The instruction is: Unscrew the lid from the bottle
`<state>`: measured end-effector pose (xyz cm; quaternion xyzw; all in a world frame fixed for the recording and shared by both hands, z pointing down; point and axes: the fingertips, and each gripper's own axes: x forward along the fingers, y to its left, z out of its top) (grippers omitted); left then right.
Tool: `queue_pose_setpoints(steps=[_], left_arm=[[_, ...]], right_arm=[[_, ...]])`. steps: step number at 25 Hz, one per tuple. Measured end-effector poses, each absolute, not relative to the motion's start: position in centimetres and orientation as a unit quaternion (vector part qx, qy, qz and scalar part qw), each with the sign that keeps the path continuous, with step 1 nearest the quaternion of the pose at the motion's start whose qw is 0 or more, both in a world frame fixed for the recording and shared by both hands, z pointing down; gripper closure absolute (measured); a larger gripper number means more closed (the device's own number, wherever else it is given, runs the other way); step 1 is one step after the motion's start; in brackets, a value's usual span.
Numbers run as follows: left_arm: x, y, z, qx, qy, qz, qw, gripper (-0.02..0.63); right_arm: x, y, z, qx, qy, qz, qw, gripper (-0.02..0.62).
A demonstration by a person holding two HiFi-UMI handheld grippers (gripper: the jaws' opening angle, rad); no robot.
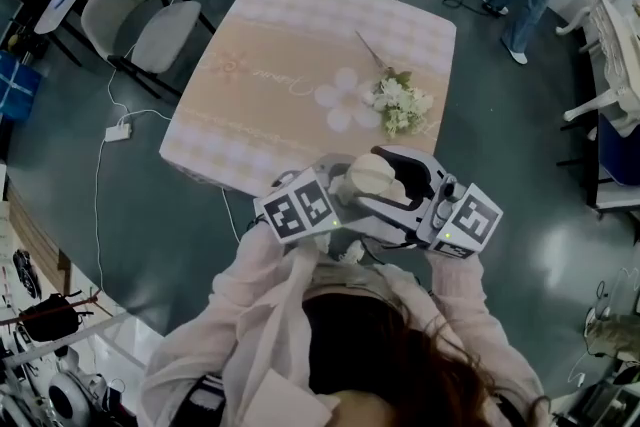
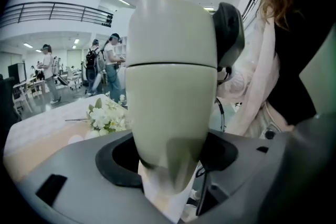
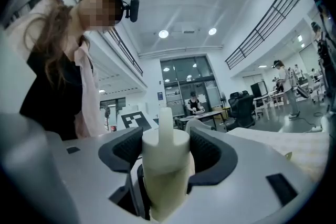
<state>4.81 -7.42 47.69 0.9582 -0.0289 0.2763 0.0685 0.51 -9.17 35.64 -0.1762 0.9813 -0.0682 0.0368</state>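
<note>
Head view, arms: both forearms in pale sleeves are bent in front of the chest, and the two tools meet just over the near edge of the table.
Head view, left gripper: its marker cube faces up and its nose points toward the right gripper.
Head view, right gripper: it lies roughly level and reaches in from the right, with its cube out to the right.
Head view, bottle: a cream body held in the air between the two tools, near a bunch of flowers that lies on the table.
Left gripper view, left gripper: clamped on the lower body of the bottle, its dark pads against both sides.
Left gripper view, lid: the rounded section above the seam. A dark pad of the right gripper lies against its right side.
Left gripper view, background: flowers on the table.
Right gripper view, right gripper: held level, and closed around the lid, with both ridged pads touching its sides.
Right gripper view, lid top: a thin stub stands up from its middle.
Right gripper view, beyond the lid: the cube of the left gripper.
</note>
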Motion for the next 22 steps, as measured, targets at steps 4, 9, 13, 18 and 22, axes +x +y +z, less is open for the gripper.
queue_pose_setpoints(steps=[4,9,13,18,22], left_arm=[[5.1,-5.8,47.5,0.959,0.021,0.272,0.074,0.290],[5.3,-4.8,47.3,0.959,0.054,0.270,0.072,0.290],[5.1,-4.9,47.5,0.958,0.048,0.272,0.077,0.290],[4.8,-6.6,47.4,0.958,-0.002,0.271,0.093,0.290],[4.5,-8.2,47.6,0.955,-0.058,0.276,0.092,0.290]], right_arm=[[0.8,-8.1,35.5,-0.112,0.990,-0.075,0.047,0.301],[1.1,-7.3,35.2,-0.066,0.993,-0.077,0.068,0.301],[1.0,-7.5,35.4,-0.067,0.992,-0.083,0.071,0.299],[1.0,-8.7,35.3,-0.120,0.986,-0.089,0.079,0.284],[1.0,-8.9,35.2,-0.171,0.975,-0.102,0.097,0.251]])
